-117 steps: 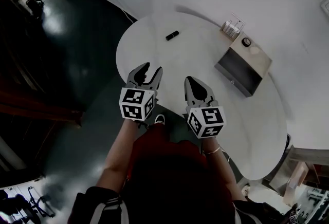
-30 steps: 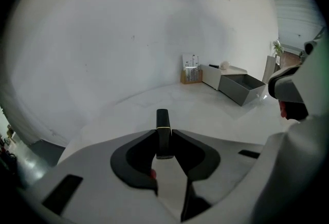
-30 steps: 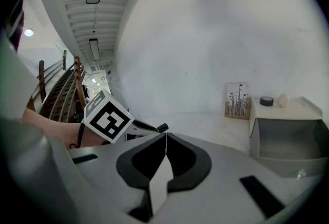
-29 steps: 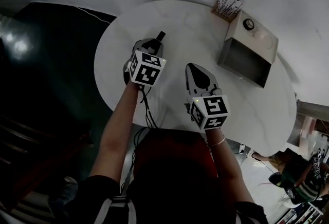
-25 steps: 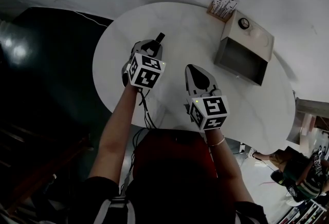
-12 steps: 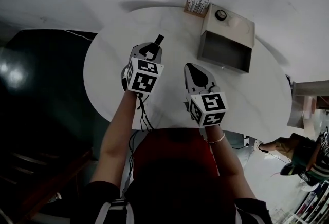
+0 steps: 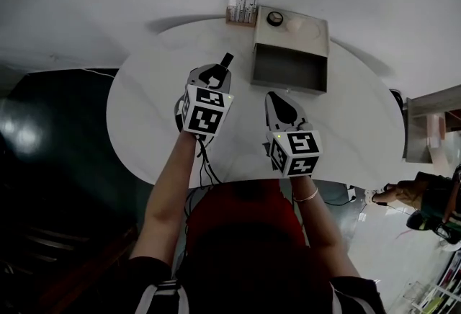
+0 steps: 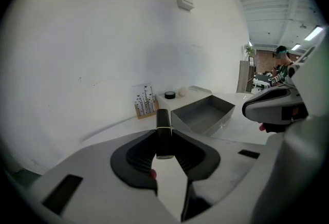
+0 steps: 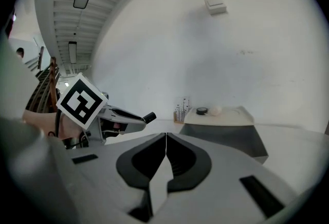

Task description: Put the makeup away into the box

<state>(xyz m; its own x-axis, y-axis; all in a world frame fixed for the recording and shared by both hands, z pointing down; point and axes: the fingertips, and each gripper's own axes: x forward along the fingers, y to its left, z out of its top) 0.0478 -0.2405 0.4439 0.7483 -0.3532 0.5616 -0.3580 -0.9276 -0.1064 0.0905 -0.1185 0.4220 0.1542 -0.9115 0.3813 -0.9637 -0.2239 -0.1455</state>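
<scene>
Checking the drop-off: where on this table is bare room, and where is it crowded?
Bare: the table left of the left gripper, and its right side past the box. The box's open compartment looks empty. Crowded: the far edge, where a wooden holder is beside the box, a black jar and white lump on its top.

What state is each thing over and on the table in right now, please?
left tongs: shut on the black makeup tube
black makeup tube: gripped, its tip sticking out past the jaws
right tongs: shut, empty
box: open, nothing visible inside
</scene>
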